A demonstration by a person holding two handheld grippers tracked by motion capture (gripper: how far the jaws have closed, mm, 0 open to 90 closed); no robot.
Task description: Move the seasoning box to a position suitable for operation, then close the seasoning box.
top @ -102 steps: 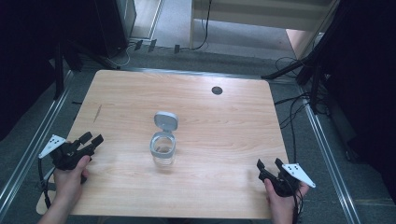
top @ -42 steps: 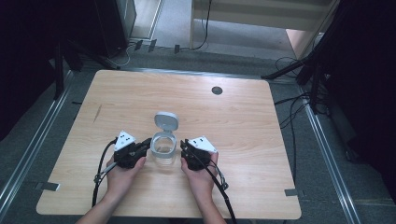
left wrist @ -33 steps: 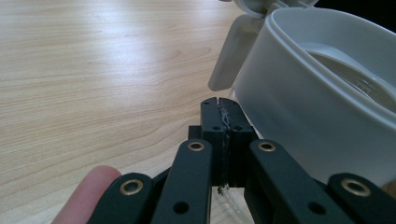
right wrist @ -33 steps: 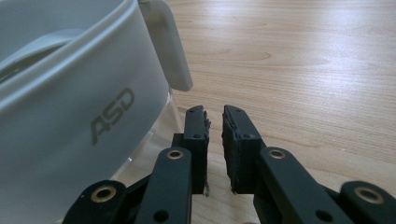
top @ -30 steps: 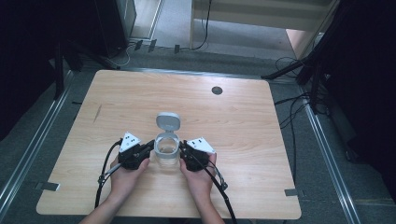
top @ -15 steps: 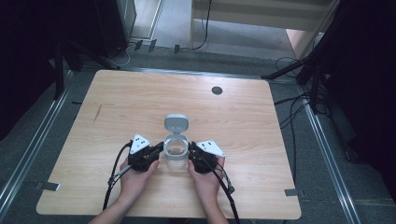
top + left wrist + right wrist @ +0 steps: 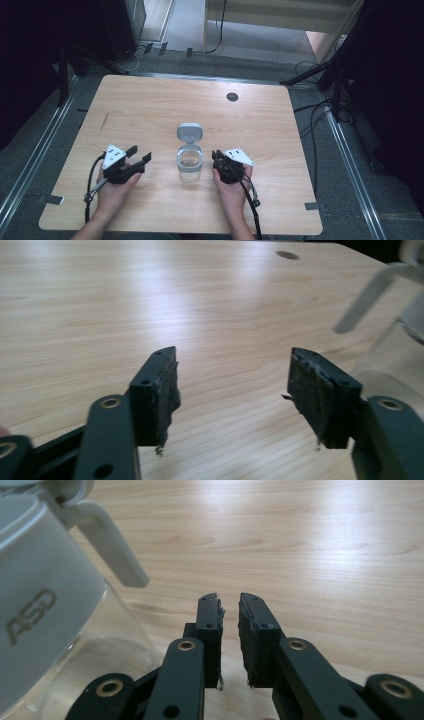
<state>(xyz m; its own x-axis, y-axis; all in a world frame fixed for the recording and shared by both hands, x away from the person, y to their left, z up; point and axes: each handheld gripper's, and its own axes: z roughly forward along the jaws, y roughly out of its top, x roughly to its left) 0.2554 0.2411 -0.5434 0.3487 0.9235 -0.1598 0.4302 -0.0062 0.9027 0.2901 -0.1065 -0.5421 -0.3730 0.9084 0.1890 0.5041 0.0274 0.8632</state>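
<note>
A clear glass jar [image 7: 190, 162] with a pale grey collar stands in the middle of the wooden table [image 7: 150, 100], its flip lid [image 7: 190, 132] swung open toward the far side. My left gripper [image 7: 140, 153] rests on the table well to the left of the jar, its jaws wide apart and empty [image 7: 232, 390]. The jar [image 7: 405, 315] is a blur at the right edge of that view. My right gripper [image 7: 216, 157] sits close beside the jar's right side, jaws nearly together with nothing between them [image 7: 229, 607]. The jar [image 7: 45, 630] looms at the left there.
A dark round grommet [image 7: 232, 96] is set in the table's far side. Cables, metal stands and dark equipment ring the table on the floor. Bare wood lies ahead of both grippers.
Both grippers came in from the table's near corners to flank the jar and nudged it slightly right and nearer. The left gripper has since drawn away to the left; the right one stays beside the jar.
</note>
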